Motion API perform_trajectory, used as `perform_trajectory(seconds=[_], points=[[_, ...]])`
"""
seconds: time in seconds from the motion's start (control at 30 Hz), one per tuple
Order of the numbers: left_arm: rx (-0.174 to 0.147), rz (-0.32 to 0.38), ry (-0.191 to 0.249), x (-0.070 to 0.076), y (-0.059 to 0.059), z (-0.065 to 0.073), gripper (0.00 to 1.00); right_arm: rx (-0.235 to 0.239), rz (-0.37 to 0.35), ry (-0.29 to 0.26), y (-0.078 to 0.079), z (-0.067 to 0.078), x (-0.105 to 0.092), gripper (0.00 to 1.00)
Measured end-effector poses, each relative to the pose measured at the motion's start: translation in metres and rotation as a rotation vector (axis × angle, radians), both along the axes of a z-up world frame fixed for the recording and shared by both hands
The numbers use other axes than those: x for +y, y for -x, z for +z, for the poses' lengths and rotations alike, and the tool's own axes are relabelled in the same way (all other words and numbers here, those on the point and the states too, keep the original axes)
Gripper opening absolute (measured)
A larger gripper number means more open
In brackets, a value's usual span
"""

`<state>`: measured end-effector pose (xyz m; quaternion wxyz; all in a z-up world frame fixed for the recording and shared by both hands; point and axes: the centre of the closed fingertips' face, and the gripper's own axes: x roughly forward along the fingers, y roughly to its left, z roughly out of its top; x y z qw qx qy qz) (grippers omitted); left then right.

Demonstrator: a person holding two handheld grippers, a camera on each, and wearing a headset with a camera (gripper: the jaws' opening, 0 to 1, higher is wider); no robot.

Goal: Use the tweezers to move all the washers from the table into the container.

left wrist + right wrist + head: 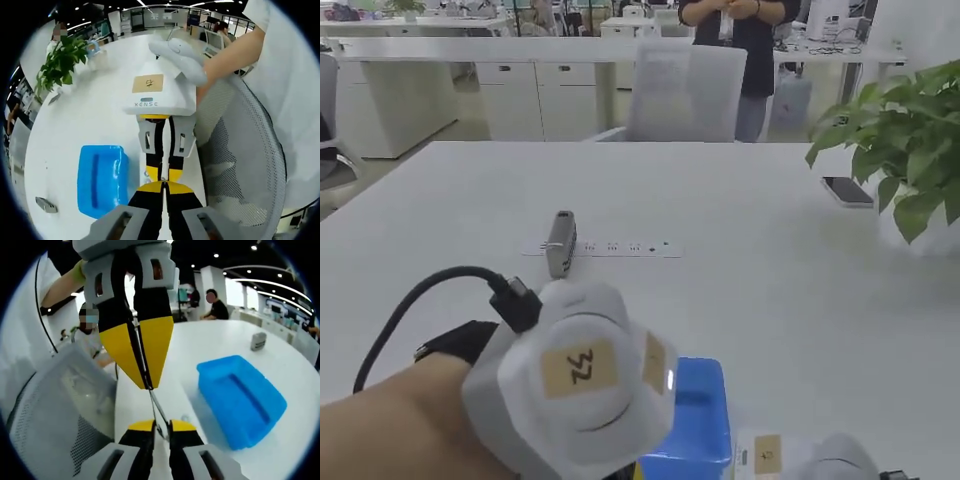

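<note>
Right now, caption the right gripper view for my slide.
Right claw and left claw both pinch the tweezers beside the blue container.

Head view looks forward and down over the table. The gripper views face each other at close range; both include the blue container alongside.

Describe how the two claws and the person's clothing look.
Left claw and right claw: white housings with tan labels, black jaws, yellow tips. The right one reads XENSE. A black cable runs to the left one. The person wears a white shirt.
</note>
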<state>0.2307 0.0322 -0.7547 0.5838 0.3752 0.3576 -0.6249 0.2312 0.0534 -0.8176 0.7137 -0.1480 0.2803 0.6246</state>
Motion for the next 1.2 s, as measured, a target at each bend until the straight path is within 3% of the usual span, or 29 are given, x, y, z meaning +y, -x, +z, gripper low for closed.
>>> perform_trajectory(seconds=[0.1, 0.3, 0.4, 0.5, 0.57, 0.7, 0.77, 0.83, 0.9, 0.97, 1.07, 1.13, 1.17, 1.2], points=[[0.012, 0.006, 0.018, -0.003, 0.001, -0.001, 0.0, -0.008, -0.004, 0.01, 0.0, -0.002, -0.001, 0.07], [0.007, -0.007, -0.004, -0.001, 0.004, -0.004, 0.0, -0.026, -0.011, -0.008, 0.004, 0.009, 0.003, 0.08], [0.012, 0.003, 0.008, -0.002, 0.005, -0.005, 0.0, -0.072, 0.002, 0.054, 0.002, 0.004, 0.001, 0.06], [0.008, 0.016, 0.032, -0.004, 0.006, -0.008, 0.0, -0.07, -0.001, 0.068, 0.003, 0.002, 0.002, 0.04], [-0.001, 0.074, 0.098, -0.011, 0.002, -0.007, 0.0, -0.066, -0.003, 0.093, 0.001, 0.002, 0.0, 0.03], [0.027, 0.182, 0.207, -0.016, 0.0, -0.004, 0.09, -0.022, -0.036, 0.106, -0.004, 0.001, -0.002, 0.03], [0.015, 0.247, 0.281, -0.017, -0.004, 0.001, 0.12, -0.022, -0.043, 0.104, -0.004, 0.001, -0.002, 0.02], [0.024, 0.336, 0.368, -0.016, -0.004, 0.008, 0.17, -0.019, -0.056, 0.096, -0.004, 0.001, -0.002, 0.02], [0.008, 0.436, 0.47, -0.012, -0.009, 0.017, 0.23, 0.0, -0.09, 0.077, -0.005, 0.002, -0.004, 0.02], [-0.004, 0.548, 0.557, -0.002, -0.012, 0.025, 0.31, 0.026, -0.132, 0.056, -0.007, 0.002, -0.006, 0.03], [-0.068, 0.696, 0.646, 0.019, -0.016, 0.034, 0.43, 0.052, -0.175, 0.029, -0.009, 0.002, -0.008, 0.03], [-0.086, 0.791, 0.723, 0.031, -0.018, 0.042, 0.5, 0.054, -0.19, 0.025, -0.01, 0.002, -0.008, 0.03], [-0.101, 0.868, 0.786, 0.042, -0.02, 0.047, 0.53, 0.053, -0.194, 0.025, -0.01, 0.002, -0.008, 0.03], [-0.115, 0.915, 0.812, 0.049, -0.021, 0.05, 0.58, 0.053, -0.199, 0.025, -0.011, 0.002, -0.009, 0.03]])
